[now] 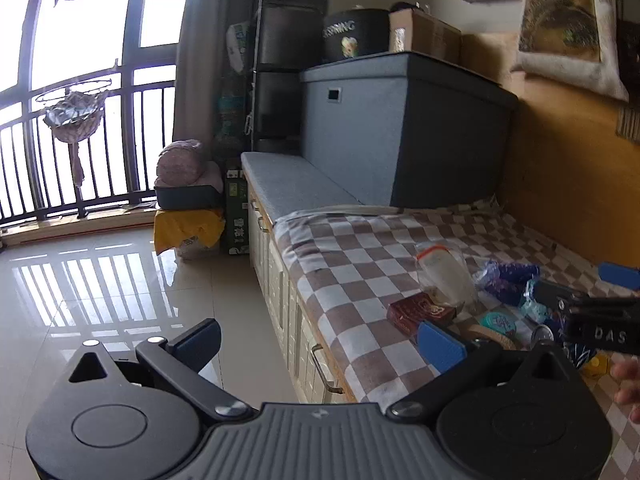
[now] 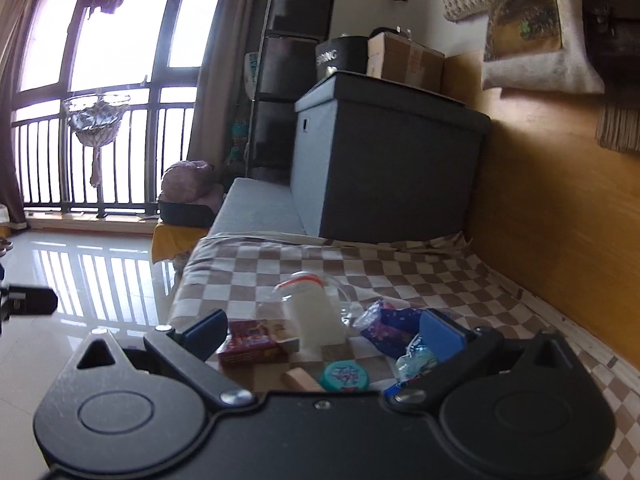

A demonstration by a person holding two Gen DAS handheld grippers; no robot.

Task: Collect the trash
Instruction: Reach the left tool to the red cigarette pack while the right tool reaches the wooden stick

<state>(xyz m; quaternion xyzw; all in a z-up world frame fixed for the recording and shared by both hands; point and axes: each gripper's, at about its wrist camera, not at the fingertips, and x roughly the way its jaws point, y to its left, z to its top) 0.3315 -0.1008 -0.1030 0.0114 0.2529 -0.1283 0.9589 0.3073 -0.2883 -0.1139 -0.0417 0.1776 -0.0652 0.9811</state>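
1. Left gripper (image 1: 320, 344): jaws spread wide, nothing between the blue pads. It hangs over the front edge of the bench, one finger over the glossy floor tiles (image 1: 100, 300), the other over the checkered cloth (image 1: 352, 248).
2. Right gripper (image 2: 324, 332): jaws likewise spread wide and empty, positioned low over the trash pile. In the left wrist view its body enters from the right edge, with part of a hand (image 1: 628, 384) behind it.
3. Trash, all lying on the checkered cloth near the grippers:
   - red carton (image 2: 256, 344), nearest the left side of the pile;
   - round teal lid (image 2: 345, 376), just beside a tan wooden piece (image 2: 300, 380);
   - clear plastic bag with an orange zip strip (image 2: 308, 312), behind the carton;
   - blue patterned wrapper (image 2: 392, 328), to the right of the bag, close to the right gripper's right finger.
4. Beyond the pile: a grey bench cushion (image 1: 288, 180) and a dark fabric storage box (image 1: 404, 128) carrying a cardboard box (image 1: 428, 36).
5. Farthest: the window railing (image 1: 80, 148).
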